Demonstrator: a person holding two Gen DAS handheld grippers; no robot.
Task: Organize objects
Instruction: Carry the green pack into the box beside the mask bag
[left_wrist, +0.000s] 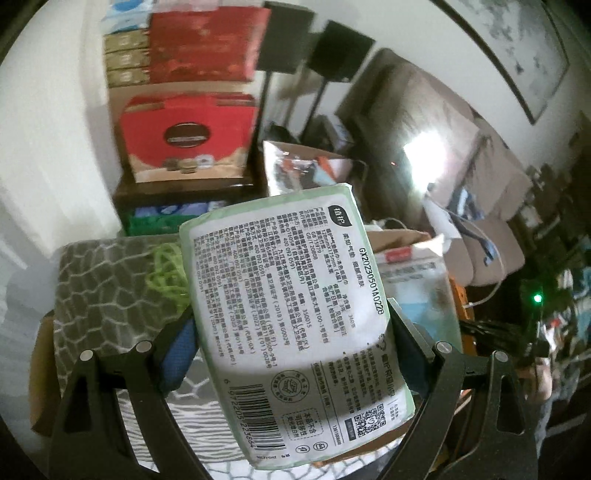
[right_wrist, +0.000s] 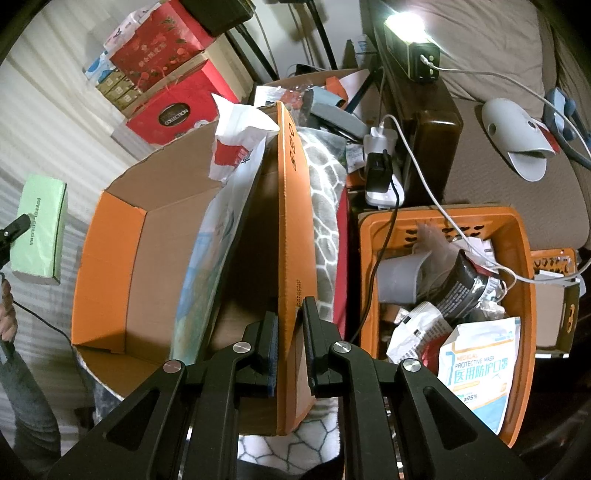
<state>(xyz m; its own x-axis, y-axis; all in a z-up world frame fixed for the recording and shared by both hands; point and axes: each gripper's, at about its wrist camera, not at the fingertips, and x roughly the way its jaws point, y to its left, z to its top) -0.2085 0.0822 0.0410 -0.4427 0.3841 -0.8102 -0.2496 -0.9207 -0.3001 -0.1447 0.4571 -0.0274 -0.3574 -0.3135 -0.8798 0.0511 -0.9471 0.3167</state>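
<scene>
Pale green tissue pack (left_wrist: 291, 332), soft plastic wrap, white printed label and barcode facing up, tilted, held off the surfaces, open orange cardboard box (right_wrist: 114, 236), flap upright, white bag inside

Left gripper (left_wrist: 291, 354): matte black frame, two angled linkage arms per side with triangular cut-outs, each pivot capped by a round silver screw head. Blue pads line the inner faces of the jaws. Right gripper (right_wrist: 290, 350): identical black linkage, four silver pivot screws, ribbed blue pads. A thin black cable trails beside grey-blue trousers (right_wrist: 22, 387).
</scene>
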